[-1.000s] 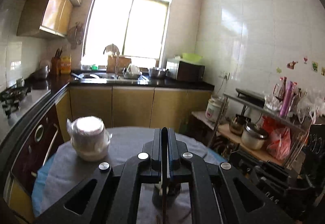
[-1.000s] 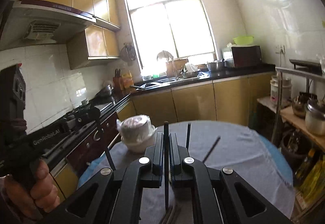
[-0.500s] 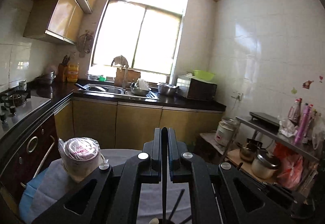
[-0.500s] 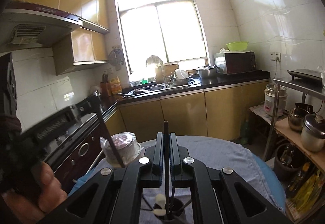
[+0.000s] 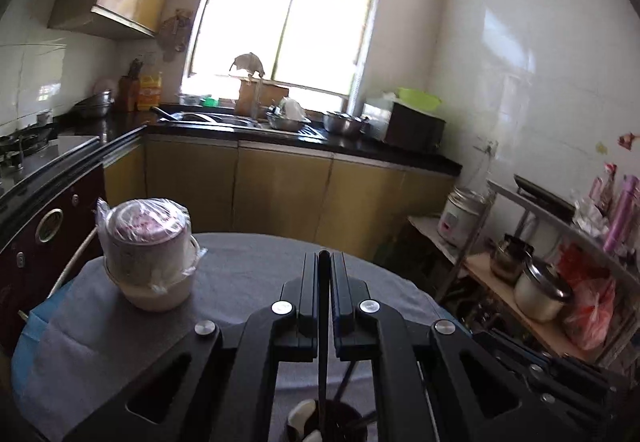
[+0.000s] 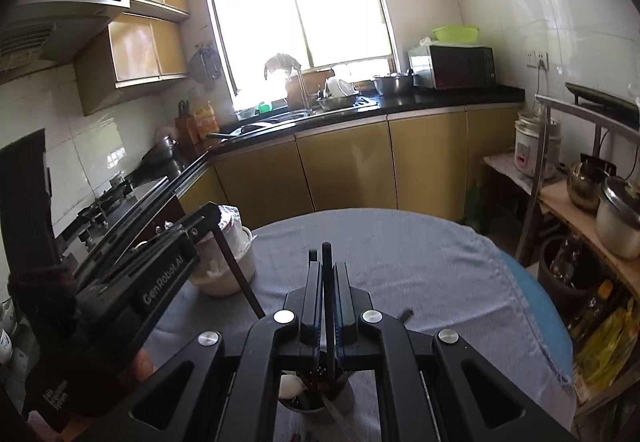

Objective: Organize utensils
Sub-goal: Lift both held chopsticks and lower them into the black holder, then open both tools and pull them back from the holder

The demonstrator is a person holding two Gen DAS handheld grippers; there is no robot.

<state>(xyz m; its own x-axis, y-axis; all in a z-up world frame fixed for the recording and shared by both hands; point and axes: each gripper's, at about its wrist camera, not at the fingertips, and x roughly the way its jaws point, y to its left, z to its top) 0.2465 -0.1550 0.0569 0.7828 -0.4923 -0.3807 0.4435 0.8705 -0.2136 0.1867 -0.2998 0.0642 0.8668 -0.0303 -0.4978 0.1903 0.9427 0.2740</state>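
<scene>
Chopstick, left [image 5: 322, 326]: dark, slim, near upright, lower end inside holder.
Chopstick, right [image 6: 327, 306]: dark, slim, near upright over holder.
Holder [image 6: 316, 400]: dark cup on grey-clothed bench [image 6: 420, 266], white spoon [image 6: 289, 386] inside.

Both views have dipped since 1 second ago, so the round worktop [image 6: 400, 262] fills more of the right view. The left hand-held gripper [image 6: 212, 217] and its dark chopstick [image 6: 240, 278] now reach further across, overlapping the wrapped pot [image 6: 236, 242].

A plastic-wrapped pot [image 5: 146, 250] stands on the grey-clothed table [image 5: 248, 262].
</scene>
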